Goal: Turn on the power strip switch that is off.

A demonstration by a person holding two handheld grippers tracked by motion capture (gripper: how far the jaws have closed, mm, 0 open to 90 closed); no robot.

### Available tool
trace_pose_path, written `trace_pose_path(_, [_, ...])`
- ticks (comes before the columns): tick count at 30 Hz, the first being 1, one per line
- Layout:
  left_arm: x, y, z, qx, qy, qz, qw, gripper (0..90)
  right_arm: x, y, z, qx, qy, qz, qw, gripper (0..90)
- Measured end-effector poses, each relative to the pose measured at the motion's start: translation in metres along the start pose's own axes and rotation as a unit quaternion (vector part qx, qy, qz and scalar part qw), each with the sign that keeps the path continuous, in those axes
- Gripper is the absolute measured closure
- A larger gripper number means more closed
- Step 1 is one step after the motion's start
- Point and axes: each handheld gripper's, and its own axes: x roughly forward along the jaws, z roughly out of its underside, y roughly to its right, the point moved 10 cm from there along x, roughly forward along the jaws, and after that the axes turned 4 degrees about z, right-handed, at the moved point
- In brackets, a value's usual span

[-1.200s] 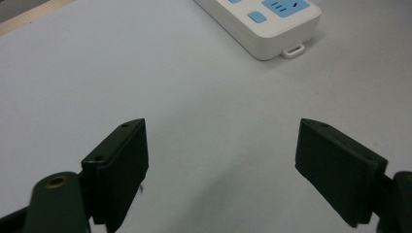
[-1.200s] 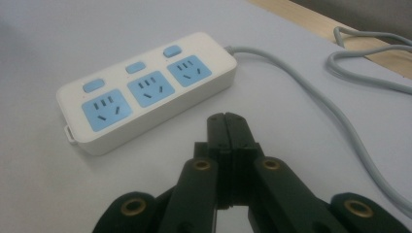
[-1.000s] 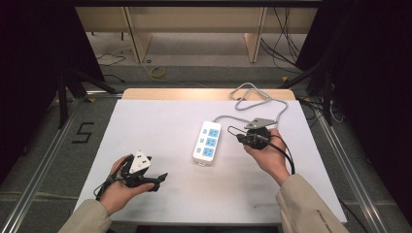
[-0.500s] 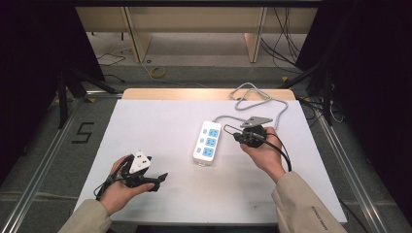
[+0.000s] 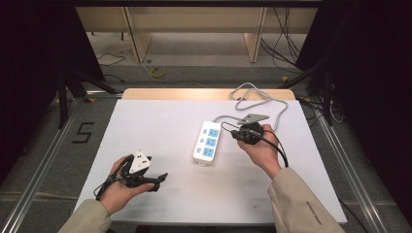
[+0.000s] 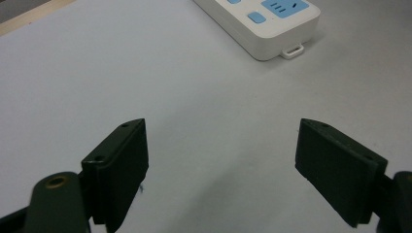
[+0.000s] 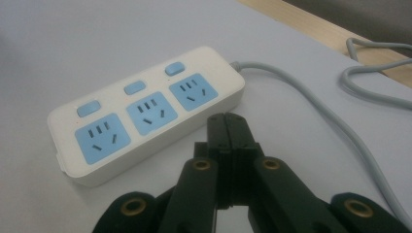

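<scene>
Hardly anything had moved since a moment earlier: the right hand-held gripper [image 5: 238, 134] had only crept slightly closer to the white plastic power strip with three blue sockets and three blue switches [image 5: 207, 141], while the left hand-held gripper [image 5: 156, 180] lay where it had been. That strip sat flat near the middle of the white-covered bench [image 5: 160, 121], its grey cable [image 5: 265, 104] looping away toward the far wooden edge. From the right gripper view, the black jaws were pressed together with nothing between them, tips just beside the long side of the strip [image 7: 145, 114] and not seen touching it. Near the front left of the bench, the left one had its jaws spread wide apart over bare surface, holding nothing, the strip's end [image 6: 272, 24] well ahead of it.
</scene>
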Motion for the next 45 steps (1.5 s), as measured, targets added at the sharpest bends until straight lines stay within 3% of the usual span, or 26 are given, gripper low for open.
trace_pose_path(23, [0.000,0.000,0.000,0.002,0.000,0.000,1.0000,19.3,0.022,0.002,-0.014,-0.001,-0.012,0.003,0.9999,90.0])
trace_pose_path(45, [0.000,0.000,0.000,0.002,0.000,0.001,1.0000,19.4,0.046,-0.011,-0.025,-0.010,-0.024,-0.009,0.9996,90.0])
